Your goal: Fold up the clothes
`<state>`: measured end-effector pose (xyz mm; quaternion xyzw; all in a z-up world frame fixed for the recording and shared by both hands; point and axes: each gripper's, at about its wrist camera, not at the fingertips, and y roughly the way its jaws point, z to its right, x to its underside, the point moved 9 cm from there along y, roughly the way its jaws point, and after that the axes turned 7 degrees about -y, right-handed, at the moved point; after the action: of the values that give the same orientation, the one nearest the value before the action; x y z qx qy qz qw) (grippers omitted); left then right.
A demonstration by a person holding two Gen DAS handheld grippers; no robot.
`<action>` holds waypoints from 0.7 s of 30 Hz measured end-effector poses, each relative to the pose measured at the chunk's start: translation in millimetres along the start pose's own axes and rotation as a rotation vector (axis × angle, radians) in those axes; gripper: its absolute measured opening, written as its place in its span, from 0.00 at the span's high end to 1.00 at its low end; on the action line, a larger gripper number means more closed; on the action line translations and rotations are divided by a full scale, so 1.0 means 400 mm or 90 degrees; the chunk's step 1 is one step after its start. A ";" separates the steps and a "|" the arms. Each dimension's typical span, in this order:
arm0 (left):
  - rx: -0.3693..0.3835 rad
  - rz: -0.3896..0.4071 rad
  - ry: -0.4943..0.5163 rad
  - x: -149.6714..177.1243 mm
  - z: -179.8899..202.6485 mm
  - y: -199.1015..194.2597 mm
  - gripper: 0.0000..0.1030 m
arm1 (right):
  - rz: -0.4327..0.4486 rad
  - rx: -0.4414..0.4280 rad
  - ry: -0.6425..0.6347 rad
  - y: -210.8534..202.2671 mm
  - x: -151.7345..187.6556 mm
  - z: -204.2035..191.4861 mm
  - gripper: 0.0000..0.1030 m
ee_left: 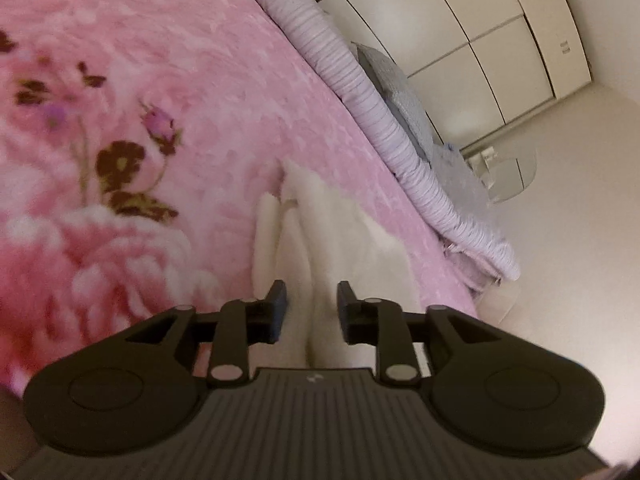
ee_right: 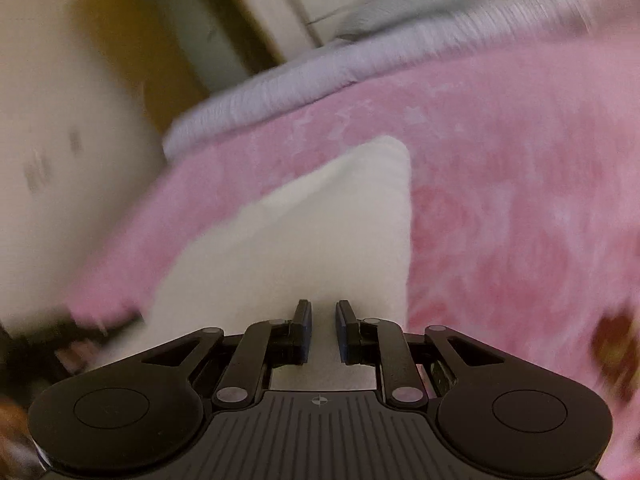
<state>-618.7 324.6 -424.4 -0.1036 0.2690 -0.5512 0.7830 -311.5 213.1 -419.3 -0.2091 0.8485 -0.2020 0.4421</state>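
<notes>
Item: white garment [ee_left: 320,236], laid on the pink flowered blanket [ee_left: 140,80] of a bed, near the edge by the striped lilac bedding [ee_left: 360,92].

Left gripper [ee_left: 311,304]: jaws parted, cloth seen between them, pads not pressed on it; nothing is held. The garment is bunched in long folds running straight away from this gripper, along its pointing line.

Right gripper [ee_right: 323,316]: jaws narrowly parted over the flat white cloth [ee_right: 304,232]; a pinch cannot be told from the blurred view. Here the garment runs ahead and leftward to a far corner.

Judgement: both grippers are placed at the near edge, so the fold would be carried away from them.
</notes>
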 end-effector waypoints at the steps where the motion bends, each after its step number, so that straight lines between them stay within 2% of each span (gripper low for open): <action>1: 0.001 0.004 -0.016 0.005 -0.005 -0.018 0.66 | 0.010 -0.023 0.061 -0.020 -0.003 0.025 0.83; 3: -0.005 -0.004 -0.021 0.024 -0.007 -0.040 0.64 | 0.034 -0.042 0.165 -0.063 0.008 0.079 0.83; 6: -0.009 -0.023 -0.023 0.054 -0.005 -0.063 0.57 | 0.035 -0.022 0.217 -0.099 0.047 0.127 0.83; 8: -0.003 -0.042 -0.018 0.075 0.003 -0.059 0.56 | 0.025 -0.024 0.246 -0.098 0.074 0.139 0.83; 10: -0.006 -0.037 -0.004 0.080 0.007 -0.050 0.57 | 0.030 -0.029 0.271 -0.096 0.088 0.141 0.83; 12: -0.003 -0.040 0.036 0.090 0.017 -0.046 0.76 | 0.032 -0.019 0.261 -0.093 0.082 0.134 0.83; 14: -0.019 -0.033 0.079 0.097 0.018 -0.049 0.82 | 0.026 -0.004 0.228 -0.090 0.068 0.119 0.83; 17: -0.020 -0.020 0.106 0.106 0.014 -0.073 0.83 | 0.017 0.012 0.165 -0.083 0.057 0.088 0.83; 21: -0.038 -0.012 0.128 0.114 -0.011 -0.077 0.83 | -0.009 0.052 0.024 -0.060 0.065 0.032 0.84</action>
<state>-634.8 272.0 -428.0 -0.0736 0.3614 -0.5578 0.7436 -310.1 177.2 -431.0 -0.1931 0.8462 -0.2434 0.4330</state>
